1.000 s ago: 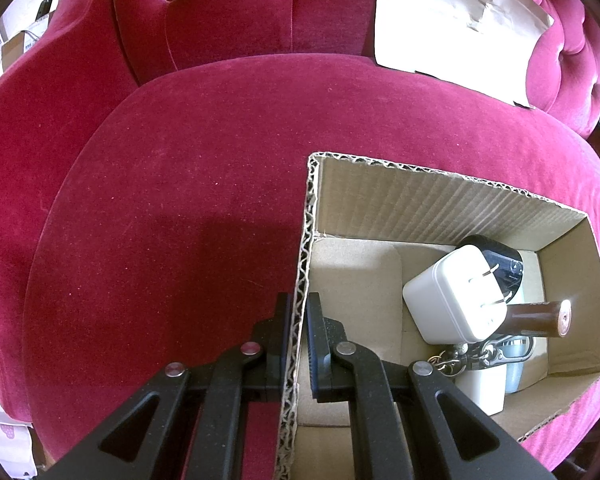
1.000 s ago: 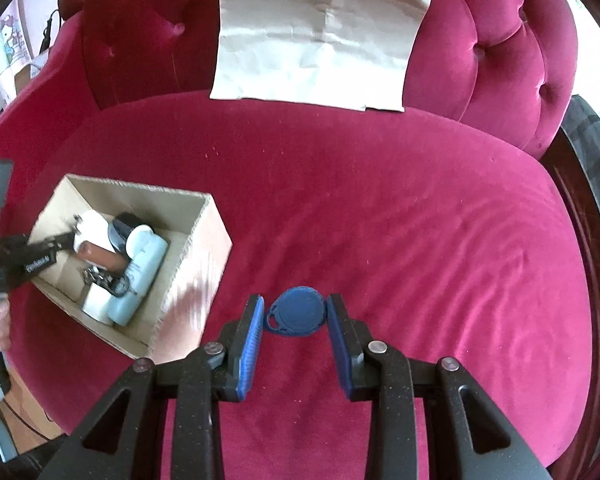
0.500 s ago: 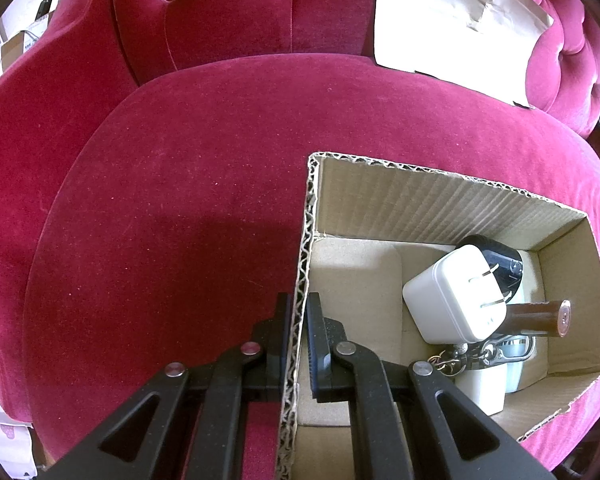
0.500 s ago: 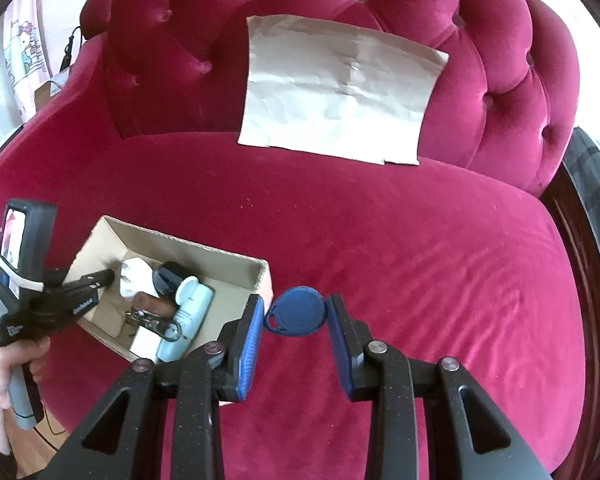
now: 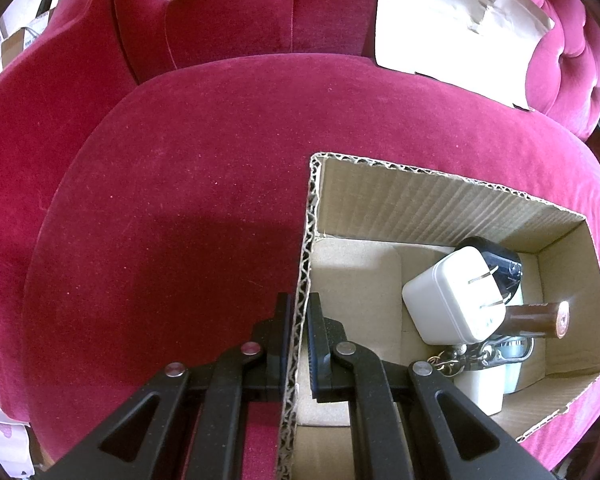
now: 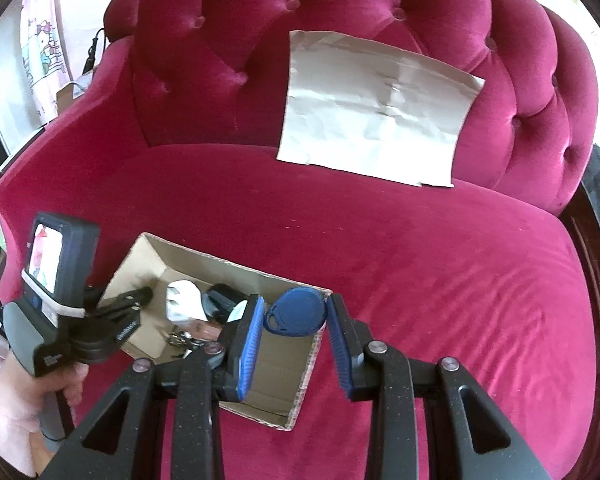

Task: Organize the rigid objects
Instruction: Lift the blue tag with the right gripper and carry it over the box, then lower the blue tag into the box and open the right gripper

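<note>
A small open cardboard box (image 5: 440,208) (image 6: 268,376) sits on the red velvet sofa seat. My left gripper (image 5: 299,312) is shut on the box's left wall, one finger inside and one outside. Inside lie a white plug adapter (image 5: 448,300) (image 6: 182,300), a black item (image 5: 496,256) (image 6: 220,296), a brown cylinder (image 5: 536,320) and a metal keychain (image 5: 472,354). My right gripper (image 6: 296,316) is shut on a blue key fob (image 6: 296,312), held in the air above the box's right end. The left gripper (image 6: 134,298) shows there in a person's hand (image 6: 28,412).
A creased sheet of brown paper (image 6: 376,108) (image 5: 452,20) leans on the tufted sofa back (image 6: 220,60). The seat cushion (image 6: 460,264) stretches bare to the right of the box. A dark wooden sofa edge (image 6: 596,288) runs along the far right.
My right gripper has risen and moved left with the blue key fob, from over the bare seat to above the box's right end. The left gripper and box have stayed put.
</note>
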### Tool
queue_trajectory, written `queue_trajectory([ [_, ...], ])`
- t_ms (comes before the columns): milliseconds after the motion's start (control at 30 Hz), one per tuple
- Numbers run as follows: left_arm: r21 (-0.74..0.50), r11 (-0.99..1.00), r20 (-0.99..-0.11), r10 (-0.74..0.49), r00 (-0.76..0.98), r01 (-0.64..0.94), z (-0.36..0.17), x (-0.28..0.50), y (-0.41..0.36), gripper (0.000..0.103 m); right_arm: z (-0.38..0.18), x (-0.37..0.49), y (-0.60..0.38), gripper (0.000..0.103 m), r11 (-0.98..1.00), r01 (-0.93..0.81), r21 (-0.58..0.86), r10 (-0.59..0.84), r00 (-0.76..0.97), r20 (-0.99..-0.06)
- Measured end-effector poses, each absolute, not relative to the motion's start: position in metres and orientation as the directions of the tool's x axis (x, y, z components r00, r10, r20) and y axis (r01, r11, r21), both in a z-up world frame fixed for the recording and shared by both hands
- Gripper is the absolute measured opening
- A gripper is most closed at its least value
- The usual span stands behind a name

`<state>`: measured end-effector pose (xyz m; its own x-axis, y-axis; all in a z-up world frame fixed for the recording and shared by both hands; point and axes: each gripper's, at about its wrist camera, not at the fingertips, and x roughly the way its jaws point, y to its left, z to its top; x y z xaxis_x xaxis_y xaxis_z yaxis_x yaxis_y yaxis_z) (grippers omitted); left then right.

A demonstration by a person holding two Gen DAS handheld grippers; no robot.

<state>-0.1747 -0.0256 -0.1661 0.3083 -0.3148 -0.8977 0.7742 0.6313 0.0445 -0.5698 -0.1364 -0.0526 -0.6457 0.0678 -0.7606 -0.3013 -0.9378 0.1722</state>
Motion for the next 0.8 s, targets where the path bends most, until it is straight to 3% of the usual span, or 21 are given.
queue_trajectory([
  [800,0.016,0.576,-0.899,-0.349,0.264,0.818,-0.166,-0.173,-0.023,0.007,-0.059,-0.615,-0.185,0.034,-0.947,-0.22,0.234,-0.04,-0.641,-0.767],
])
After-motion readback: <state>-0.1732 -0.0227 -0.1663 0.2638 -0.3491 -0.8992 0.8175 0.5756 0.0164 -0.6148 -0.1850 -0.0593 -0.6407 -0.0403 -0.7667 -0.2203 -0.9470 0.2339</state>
